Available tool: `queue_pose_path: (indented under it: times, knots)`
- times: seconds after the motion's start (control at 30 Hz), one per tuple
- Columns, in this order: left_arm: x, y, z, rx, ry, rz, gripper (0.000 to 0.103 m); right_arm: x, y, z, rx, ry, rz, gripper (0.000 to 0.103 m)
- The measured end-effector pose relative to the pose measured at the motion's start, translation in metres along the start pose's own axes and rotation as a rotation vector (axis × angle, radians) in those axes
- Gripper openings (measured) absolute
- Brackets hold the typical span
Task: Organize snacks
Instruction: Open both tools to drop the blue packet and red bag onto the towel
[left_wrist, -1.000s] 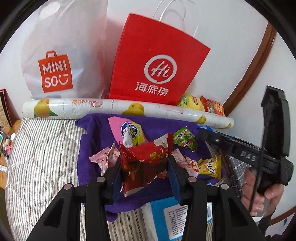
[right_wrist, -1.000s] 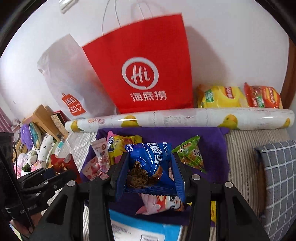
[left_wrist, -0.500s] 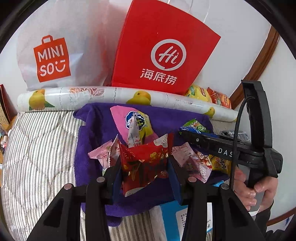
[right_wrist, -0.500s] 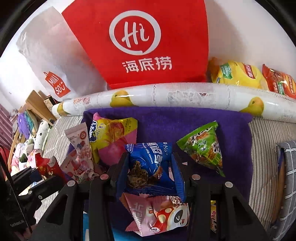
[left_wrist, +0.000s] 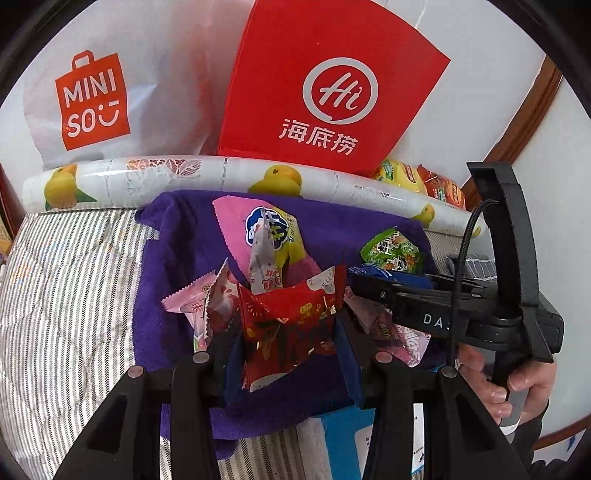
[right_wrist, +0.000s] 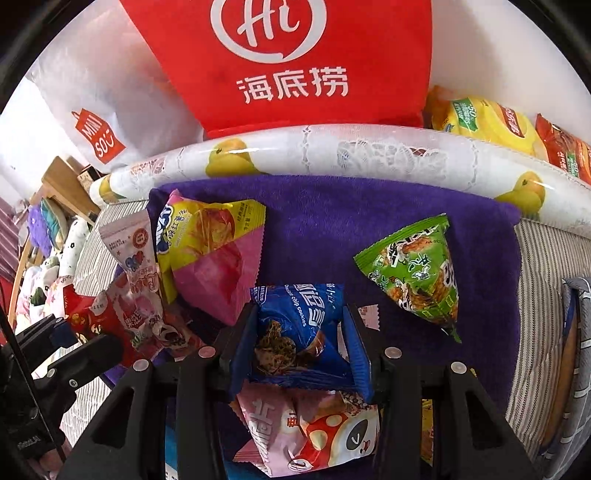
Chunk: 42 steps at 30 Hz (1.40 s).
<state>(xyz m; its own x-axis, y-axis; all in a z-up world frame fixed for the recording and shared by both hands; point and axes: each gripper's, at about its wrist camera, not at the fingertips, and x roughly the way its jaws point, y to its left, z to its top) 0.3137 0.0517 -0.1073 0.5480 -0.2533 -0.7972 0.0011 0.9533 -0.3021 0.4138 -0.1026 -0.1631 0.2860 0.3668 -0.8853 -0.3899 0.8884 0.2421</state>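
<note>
My left gripper is shut on a red snack packet above the purple towel. My right gripper is shut on a blue chocolate chip cookie packet over the towel. On the towel lie a pink and yellow packet, a green triangular packet, a pink mushroom packet and small pink packets. The right gripper shows in the left wrist view, close beside my left one. A red Hi paper bag and a white Miniso bag stand behind.
A roll with yellow ducks lies along the towel's far edge. Yellow and red packets lie behind it at the right. The striped quilt spreads to the left. A blue and white box lies under the towel's near edge.
Both grippers have moved forward and down toward the towel with their packets held. The right gripper has come closer to the left one.
</note>
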Motion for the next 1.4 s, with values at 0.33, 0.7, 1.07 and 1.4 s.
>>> queue_pose_path:
  times: [0.33, 0.7, 1.07, 1.4]
  knots:
    - [0.014, -0.01, 0.004, 0.017, 0.018, -0.009, 0.043, -0.034, -0.005, 0.001, -0.014, -0.067, -0.023, 0.058]
    - [0.037, -0.024, 0.007, 0.012, 0.056, -0.005, 0.043, -0.084, -0.026, 0.001, -0.02, -0.177, -0.105, 0.059]
    - [0.055, -0.033, 0.003, 0.013, 0.096, 0.001, 0.043, -0.091, -0.035, 0.002, -0.003, -0.178, -0.098, 0.059]
    - [0.066, -0.042, -0.001, 0.038, 0.124, 0.017, 0.043, -0.092, -0.038, 0.003, 0.009, -0.172, -0.089, 0.059]
